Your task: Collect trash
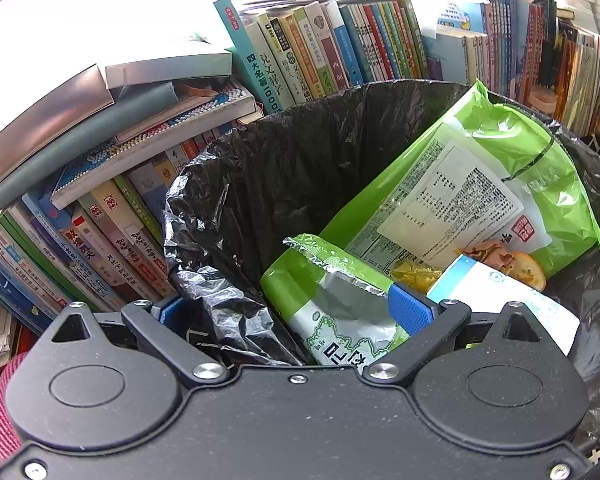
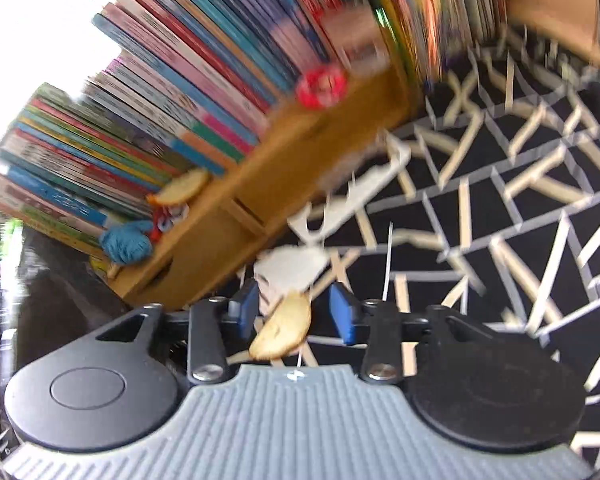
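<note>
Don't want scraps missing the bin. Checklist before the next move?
1. Right hand-held gripper open: ok.
2. Chip slice gripped: not ok, loose between the pads.
3. Chip slice over the bin: cannot tell, patterned carpet shows beyond it.
4. Bin liner open with room: ok.
5. Left hand-held gripper gripping the liner: cannot tell.
6. All trash collected: not ok, second slice on the shelf, white scrap outside the bin.

Readable text: book spine [image 1: 265, 80] bearing "四大名著1000"; neighbouring spine [image 1: 275, 65] bearing "说文解字"; small green snack packet [image 1: 340, 320] with Korean lettering, illegible; remaining print too small.
</note>
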